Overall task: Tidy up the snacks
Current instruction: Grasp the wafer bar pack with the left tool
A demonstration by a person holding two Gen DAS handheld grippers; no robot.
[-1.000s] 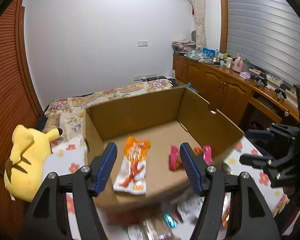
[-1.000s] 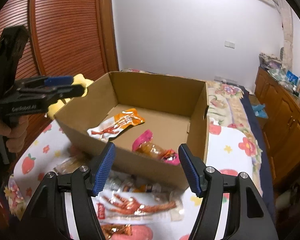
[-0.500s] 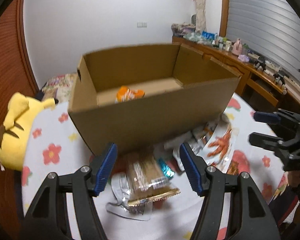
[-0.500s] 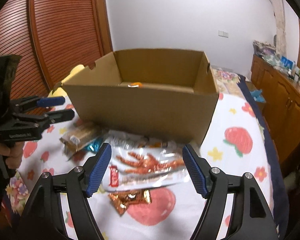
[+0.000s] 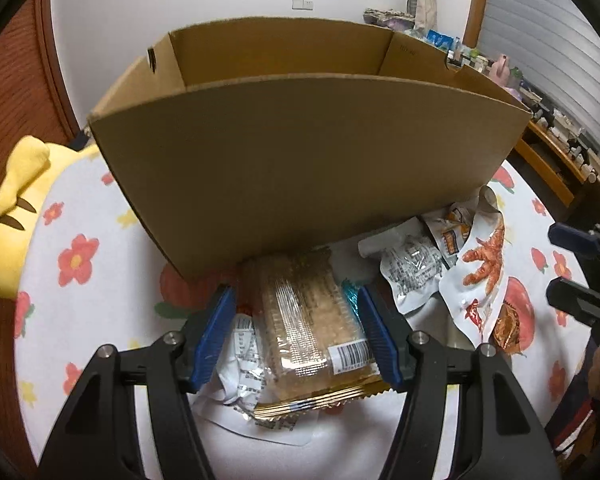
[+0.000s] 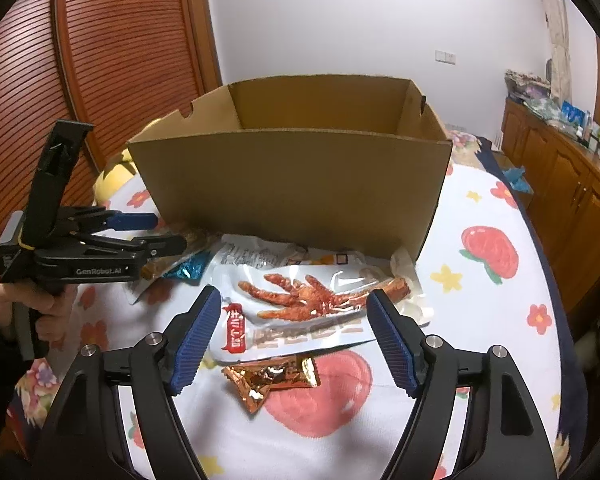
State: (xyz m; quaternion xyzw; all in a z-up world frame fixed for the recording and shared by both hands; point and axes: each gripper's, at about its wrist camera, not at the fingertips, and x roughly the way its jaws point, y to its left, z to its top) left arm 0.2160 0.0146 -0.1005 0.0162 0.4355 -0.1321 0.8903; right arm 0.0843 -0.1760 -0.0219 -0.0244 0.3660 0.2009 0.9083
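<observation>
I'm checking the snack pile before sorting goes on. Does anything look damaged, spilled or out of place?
Nothing looks spilled or torn. The packets lie in a loose overlapping heap against the front wall of the cardboard box: the chicken-feet pack partly covers a copper-foil wrapper, and the cracker pack lies atop crumpled wrappers.

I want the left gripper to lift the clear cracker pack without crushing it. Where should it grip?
Grip the cracker pack across its long side edges, about mid-length, coming down from above. It lies flat, lengthwise between the open left gripper, on crumpled wrappers, so a narrow-way pinch fits; I'd squeeze gently.
</observation>
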